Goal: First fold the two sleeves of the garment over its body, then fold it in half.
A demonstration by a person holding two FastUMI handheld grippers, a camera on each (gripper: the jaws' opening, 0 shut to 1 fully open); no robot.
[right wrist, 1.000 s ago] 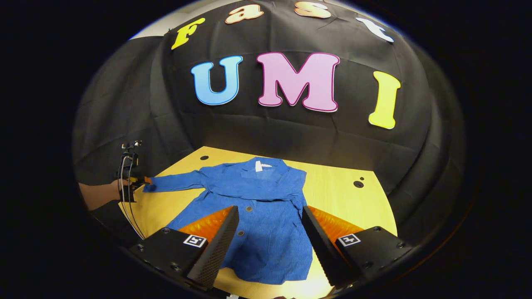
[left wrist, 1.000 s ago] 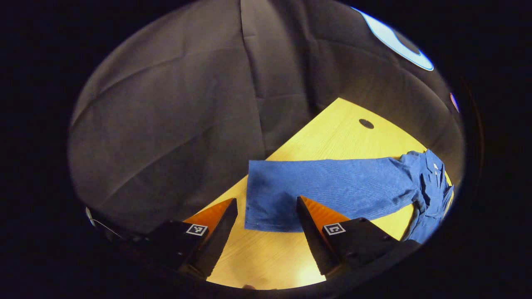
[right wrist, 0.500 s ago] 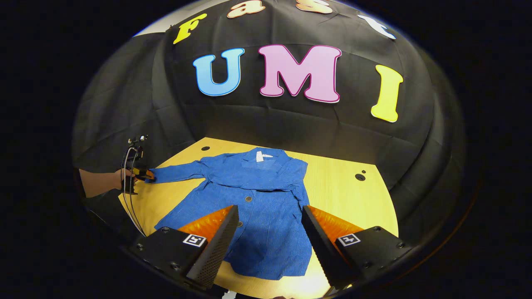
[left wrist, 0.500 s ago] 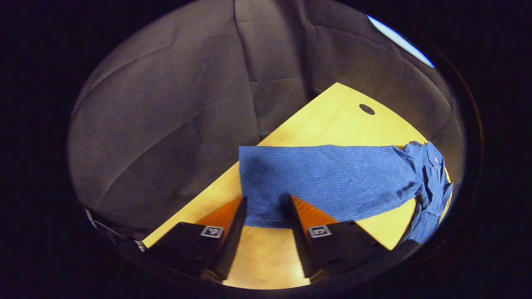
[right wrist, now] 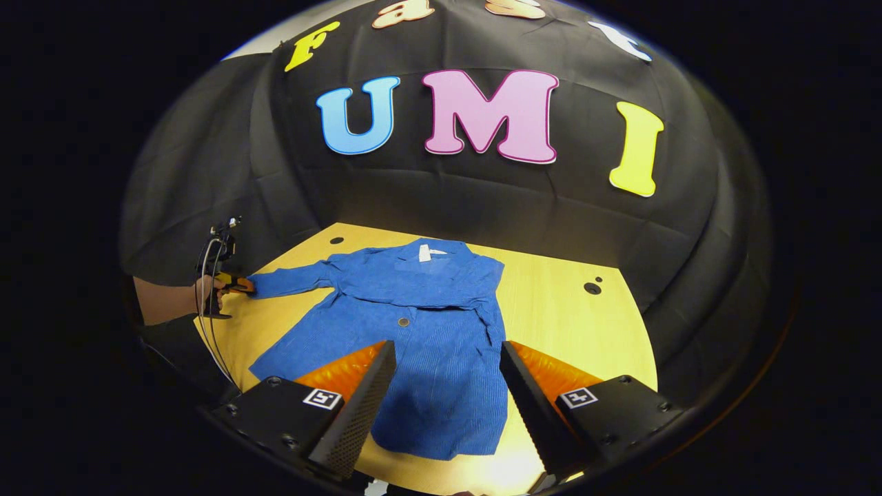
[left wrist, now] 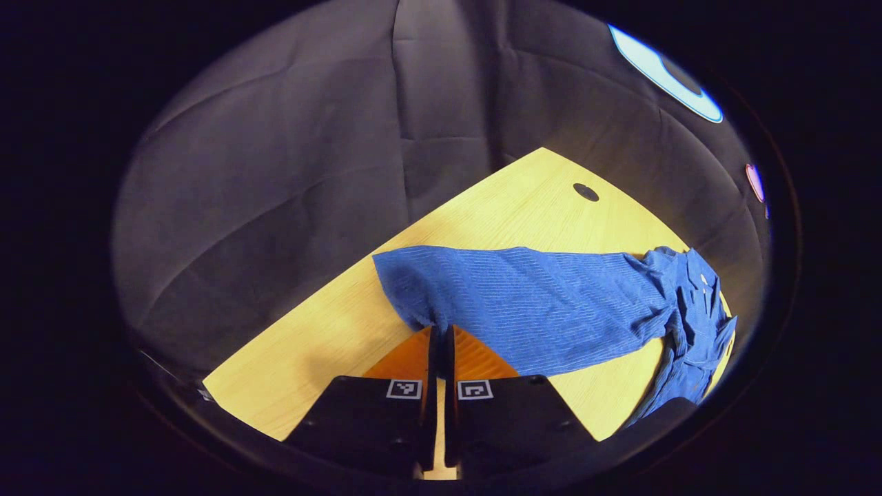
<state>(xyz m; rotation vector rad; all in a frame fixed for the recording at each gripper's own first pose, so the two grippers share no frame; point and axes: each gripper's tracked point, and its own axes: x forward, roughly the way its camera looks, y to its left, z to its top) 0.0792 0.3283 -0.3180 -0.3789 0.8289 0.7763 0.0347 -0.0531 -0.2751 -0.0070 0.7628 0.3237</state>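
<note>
- Pinching the cuff of the outstretched sleeve [left wrist: 524, 296]: left gripper [left wrist: 441, 337], jaws pressed together on thin, limp cloth.
- Lying flat on the table [right wrist: 572, 324]: blue garment [right wrist: 427, 331]; soft, light, probably best gripped at hems.
- Hovering above the hem: right gripper [right wrist: 448, 358], jaws spread, empty.
</note>
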